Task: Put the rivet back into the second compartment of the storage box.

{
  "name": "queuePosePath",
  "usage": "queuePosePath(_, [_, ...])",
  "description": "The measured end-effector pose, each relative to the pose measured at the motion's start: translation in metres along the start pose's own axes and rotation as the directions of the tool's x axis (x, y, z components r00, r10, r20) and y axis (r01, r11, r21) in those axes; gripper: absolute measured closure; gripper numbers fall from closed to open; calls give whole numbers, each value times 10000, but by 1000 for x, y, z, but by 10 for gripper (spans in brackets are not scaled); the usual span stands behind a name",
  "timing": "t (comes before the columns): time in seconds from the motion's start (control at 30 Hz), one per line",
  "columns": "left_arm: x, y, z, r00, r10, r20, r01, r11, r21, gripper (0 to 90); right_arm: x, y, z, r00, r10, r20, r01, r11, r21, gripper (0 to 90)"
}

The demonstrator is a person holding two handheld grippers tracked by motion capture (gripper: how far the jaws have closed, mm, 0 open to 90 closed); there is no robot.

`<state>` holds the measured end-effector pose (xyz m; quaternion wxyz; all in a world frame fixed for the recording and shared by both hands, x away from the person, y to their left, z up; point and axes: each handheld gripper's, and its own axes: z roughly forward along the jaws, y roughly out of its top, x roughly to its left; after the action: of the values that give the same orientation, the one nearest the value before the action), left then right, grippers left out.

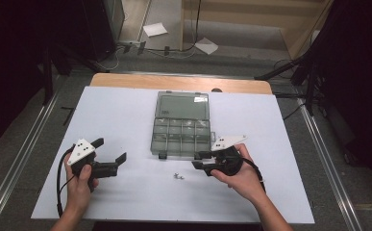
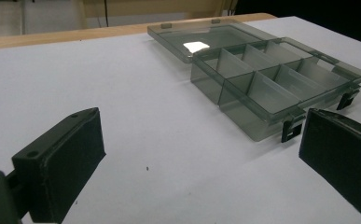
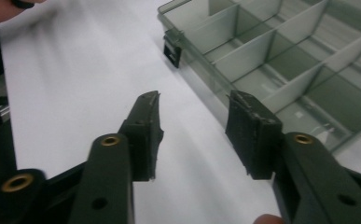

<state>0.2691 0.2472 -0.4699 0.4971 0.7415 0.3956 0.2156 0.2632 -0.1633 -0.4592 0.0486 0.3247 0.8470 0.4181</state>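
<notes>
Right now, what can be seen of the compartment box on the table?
The compartment box is smoky, see-through plastic, lying flat near the middle of the white table top. Its hinged lid is swung fully open and lies flat behind the tray. Thin dividers split the tray into small compartments, and those in clear view look empty. Two black latches sit on its front edge. Nothing touches it; the right hand-held gripper hovers close by its front right corner.

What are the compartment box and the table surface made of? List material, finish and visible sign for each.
Compartment box: likely hard plastic, smoky-grey and see-through; dividers show through its walls, the open lid reflects light, black latches at the front.
Table surface: white, matte sheet, maybe laminate or paper; no glare. A wood-coloured edge shows at the far side.
</notes>
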Motion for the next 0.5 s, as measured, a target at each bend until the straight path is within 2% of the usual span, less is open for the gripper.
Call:
queuePosePath(0.17, [2,-3,-6,10000,84,-13,-83,9999,94,0,2,2,9,9990,-278,-340,293,9986,445,662])
queuePosePath(0.37, [4,-7,-13,10000,27,27,-27,10000,-9,0,10,5,20,9970,-740,-230,760,9919,1017,666])
queuePosePath(0.5, [4,-9,-16,10000,97,-18,-97,10000,-5,0,12,7,27,9935,-719,-886,836,9872,1355,676])
